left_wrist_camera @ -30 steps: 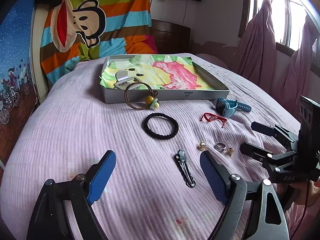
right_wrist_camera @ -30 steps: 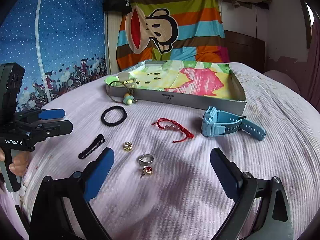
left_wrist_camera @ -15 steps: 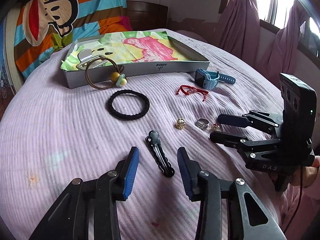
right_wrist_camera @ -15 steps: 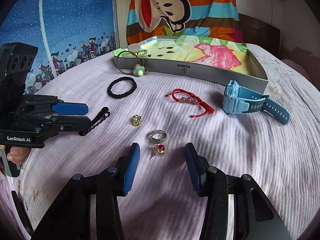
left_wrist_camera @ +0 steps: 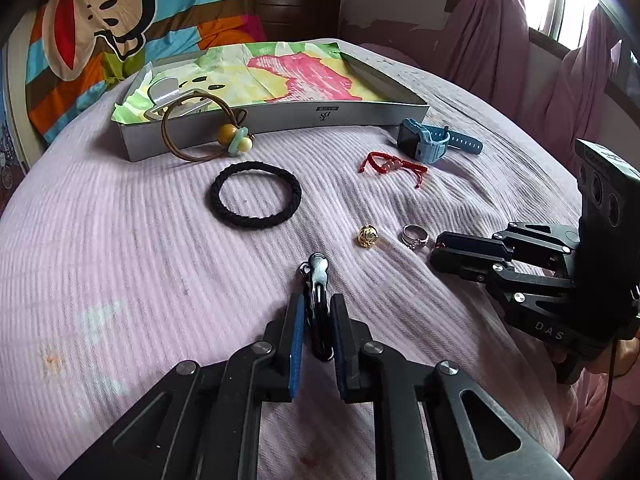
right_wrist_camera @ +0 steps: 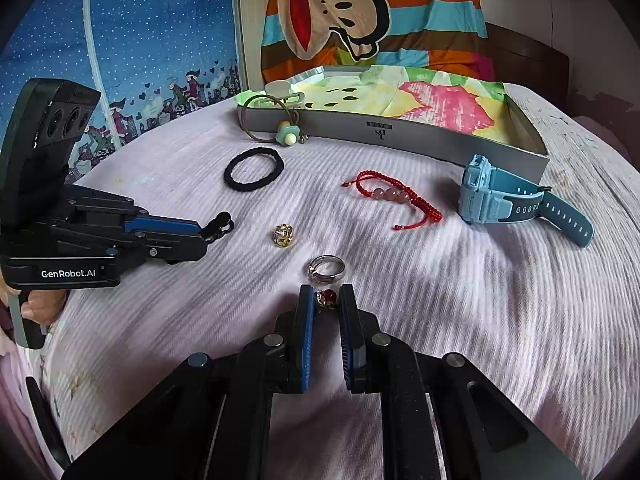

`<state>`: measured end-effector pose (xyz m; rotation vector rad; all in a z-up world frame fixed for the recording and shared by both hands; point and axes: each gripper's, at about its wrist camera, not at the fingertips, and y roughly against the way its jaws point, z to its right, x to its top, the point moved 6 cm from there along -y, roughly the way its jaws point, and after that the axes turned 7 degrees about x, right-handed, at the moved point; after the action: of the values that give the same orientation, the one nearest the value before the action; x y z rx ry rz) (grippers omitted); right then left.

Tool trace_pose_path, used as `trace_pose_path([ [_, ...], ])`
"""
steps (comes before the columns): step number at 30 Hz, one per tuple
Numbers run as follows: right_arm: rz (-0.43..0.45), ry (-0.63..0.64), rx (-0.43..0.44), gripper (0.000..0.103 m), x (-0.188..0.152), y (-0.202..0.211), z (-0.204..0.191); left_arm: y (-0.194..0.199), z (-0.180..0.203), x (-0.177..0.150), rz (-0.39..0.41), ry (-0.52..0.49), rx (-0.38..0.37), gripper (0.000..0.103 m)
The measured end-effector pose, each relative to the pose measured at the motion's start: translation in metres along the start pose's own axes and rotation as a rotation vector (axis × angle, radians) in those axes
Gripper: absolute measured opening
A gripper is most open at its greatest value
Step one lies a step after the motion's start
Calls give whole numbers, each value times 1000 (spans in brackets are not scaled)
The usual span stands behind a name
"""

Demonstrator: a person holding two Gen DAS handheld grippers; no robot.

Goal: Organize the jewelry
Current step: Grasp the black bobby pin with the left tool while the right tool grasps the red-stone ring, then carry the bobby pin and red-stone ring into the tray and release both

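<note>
On the pink bedspread my left gripper is shut on a black hair clip, whose tip sticks out ahead of the fingers; it also shows in the right wrist view. My right gripper is shut on a small red-stone earring. A silver ring, a gold bead, a red cord bracelet, a blue watch and a black hair tie lie ahead. A grey tray with colourful paper stands at the far side.
A brown hair tie with beads leans over the tray's front left corner, beside a white clip inside it. A striped monkey blanket hangs behind. Pink curtains are at the right.
Both grippers moved down and forward and closed: the left one onto the black hair clip, the right one onto the red-stone earring. One second ago both were wide open.
</note>
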<state>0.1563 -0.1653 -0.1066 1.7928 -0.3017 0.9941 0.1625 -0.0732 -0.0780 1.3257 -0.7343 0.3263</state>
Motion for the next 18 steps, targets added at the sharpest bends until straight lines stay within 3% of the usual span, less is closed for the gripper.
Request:
trace_pose_path([
  [10,47,20,16,11,6,12,-6,11,0,4,49,-3,22,11],
  [18,127,-8,27,11,30,23,1,31,-10,35,173,69,36,11],
])
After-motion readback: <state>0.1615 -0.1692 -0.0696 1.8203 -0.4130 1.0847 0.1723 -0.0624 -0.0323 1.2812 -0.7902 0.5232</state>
